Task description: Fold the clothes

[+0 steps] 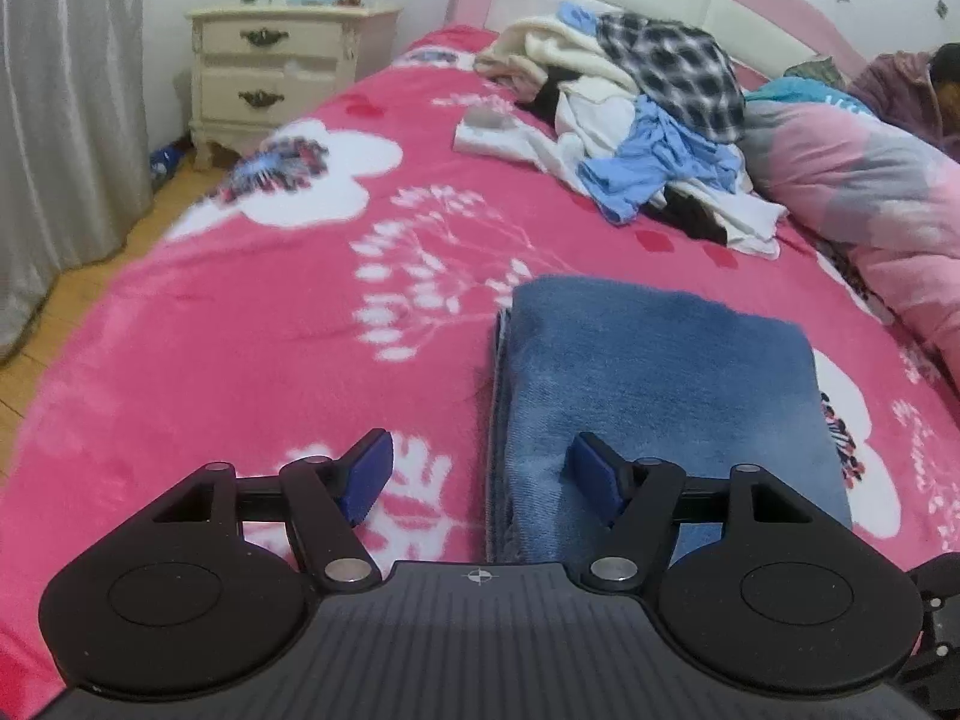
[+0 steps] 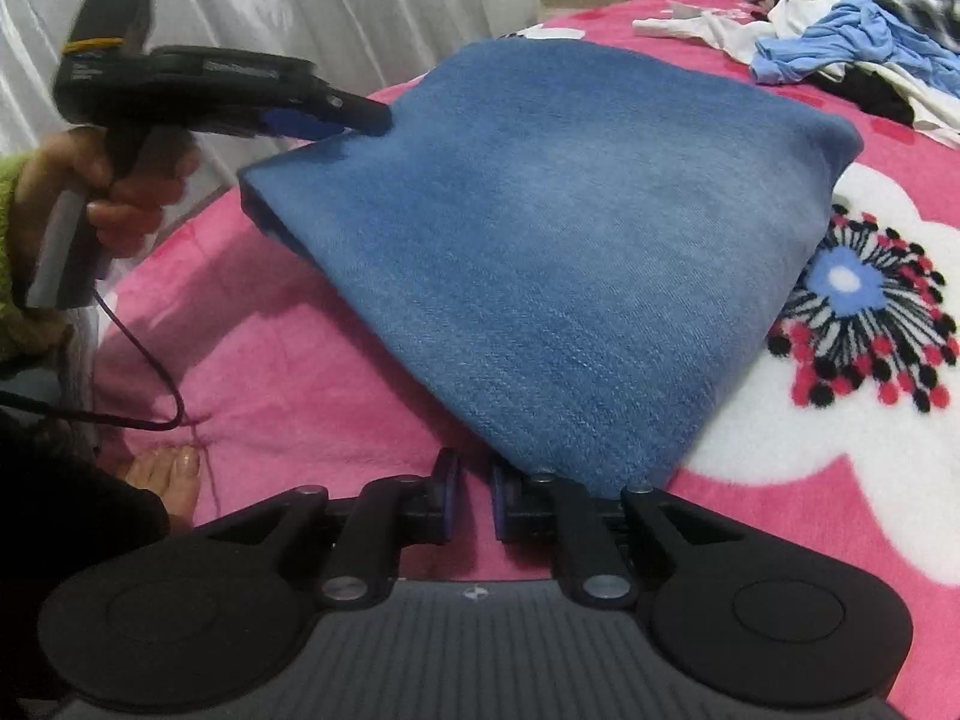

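the folded blue denim garment (image 1: 660, 402) lies flat on the pink fleece blanket with white flower print (image 1: 240, 330), near the front edge of the bed.

left gripper (image 1: 480, 474): jaws stand wide apart. the garment's left edge lies below the gap, and the right finger pad (image 1: 594, 474) sits over the denim; whether it touches cannot be told. nothing is clamped.

right gripper (image 2: 474, 504): jaws nearly closed, with a narrow gap. pink blanket shows through the gap, and the near corner of the denim lies just beside the right finger. no cloth is seen between the pads.

in the right wrist view, a hand (image 2: 114, 192) with a green sleeve holds the left gripper at the garment's far left corner; a dark cable (image 2: 150, 396) trails from it across the blanket.

surroundings: a heap of unfolded clothes (image 1: 648, 126) and a pink and grey quilt (image 1: 870, 204) lie towards the headboard, well apart from the denim. a cream bedside cabinet (image 1: 282, 72) and a grey curtain (image 1: 66, 120) stand left of the bed.
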Motion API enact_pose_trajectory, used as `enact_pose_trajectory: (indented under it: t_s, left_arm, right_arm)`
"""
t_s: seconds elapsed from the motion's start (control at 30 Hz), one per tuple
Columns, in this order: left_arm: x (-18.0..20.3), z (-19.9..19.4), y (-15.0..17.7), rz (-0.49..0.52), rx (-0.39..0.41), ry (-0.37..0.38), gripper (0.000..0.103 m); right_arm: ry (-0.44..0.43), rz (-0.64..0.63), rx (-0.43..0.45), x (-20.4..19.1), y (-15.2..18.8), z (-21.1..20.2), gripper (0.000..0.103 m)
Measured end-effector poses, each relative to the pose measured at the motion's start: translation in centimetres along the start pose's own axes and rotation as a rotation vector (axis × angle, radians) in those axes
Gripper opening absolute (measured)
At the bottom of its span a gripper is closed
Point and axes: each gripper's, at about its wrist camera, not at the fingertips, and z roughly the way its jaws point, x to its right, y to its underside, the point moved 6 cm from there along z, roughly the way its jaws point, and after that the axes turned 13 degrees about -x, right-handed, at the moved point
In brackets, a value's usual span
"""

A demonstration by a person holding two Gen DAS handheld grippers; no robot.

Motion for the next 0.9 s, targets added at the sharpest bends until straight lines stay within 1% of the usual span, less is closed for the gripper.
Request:
enact_pose_trajectory:
  t_s: [0.07,0.13,0.17,0.2,0.23,0.27,0.3,0.37,0.4,0.43,0.5,0.53,0.6,0.63,0.67,0.73,0.8,0.83,0.87,0.9]
  left_arm:
    - [0.5,-2.1,0.0,0.025,0.040,-0.004,0.065]
    - [1.5,-4.2,0.4,0.068,0.060,0.022,0.066]
    - [2.0,-5.0,0.6,0.090,0.059,0.041,0.066]
    - [2.5,-5.6,1.0,0.109,0.054,0.059,0.066]
    - [3.1,-5.9,1.4,0.135,0.047,0.076,0.065]
    - [3.7,-6.3,2.0,0.163,0.040,0.093,0.065]
    - [4.1,-6.3,2.5,0.184,0.031,0.101,0.065]
    - [4.5,-5.7,3.6,0.210,0.006,0.104,0.064]
    - [4.4,-5.1,4.0,0.207,-0.010,0.096,0.060]
    - [4.1,-4.5,4.4,0.196,-0.024,0.091,0.059]
    - [3.5,-3.2,5.0,0.178,-0.050,0.077,0.058]
    - [3.3,-2.7,5.2,0.176,-0.062,0.064,0.057]
    - [3.2,-2.2,5.6,0.206,-0.074,0.037,0.058]
    - [3.3,-1.9,5.8,0.229,-0.076,0.020,0.059]
    - [3.4,-1.7,6.0,0.251,-0.079,0.003,0.059]
    - [3.8,-1.5,6.3,0.306,-0.071,-0.029,0.059]
    - [4.1,-1.4,6.5,0.342,-0.066,-0.053,0.059]
    - [4.2,-1.4,6.6,0.355,-0.063,-0.061,0.059]
    - [4.3,-1.4,6.7,0.368,-0.060,-0.069,0.060]
    - [4.3,-1.5,6.8,0.378,-0.062,-0.072,0.060]
  right_arm:
    - [0.007,0.000,0.009,-0.3,0.2,-0.1,0.015]
    - [0.005,-0.014,0.006,-0.7,0.3,0.0,0.027]
    - [-0.004,-0.027,0.000,-1.2,0.4,0.0,0.044]
    - [-0.014,-0.040,-0.006,-1.6,0.5,-0.1,0.057]
    - [-0.018,-0.057,-0.013,-2.2,0.6,-0.1,0.061]
    - [-0.002,-0.088,-0.020,-2.8,0.7,0.0,0.069]
    - [0.013,-0.112,-0.019,-3.1,0.7,0.0,0.072]
    - [0.038,-0.154,-0.017,-3.7,0.8,0.0,0.072]
    - [0.027,-0.144,-0.013,-3.5,0.9,-0.2,0.070]
    - [0.009,-0.124,-0.007,-3.2,1.0,-0.6,0.067]
    - [-0.021,-0.077,0.002,-2.4,1.5,-1.7,0.058]
    - [-0.029,-0.063,0.010,-2.0,1.7,-2.6,0.055]
    - [-0.028,-0.078,0.053,-1.7,1.9,-4.8,0.043]
    - [-0.023,-0.093,0.077,-1.7,1.8,-5.8,0.041]
    - [-0.011,-0.105,0.112,-1.6,1.6,-7.0,0.038]
    - [0.029,-0.114,0.182,-1.5,0.9,-8.9,0.038]
    - [0.093,-0.102,0.222,-1.1,-0.3,-9.1,0.038]
    - [0.111,-0.098,0.218,-0.9,-0.7,-8.7,0.038]
    - [0.124,-0.096,0.192,-0.6,-1.1,-7.5,0.038]
    - [0.142,-0.099,0.147,-0.3,-1.1,-5.9,0.038]
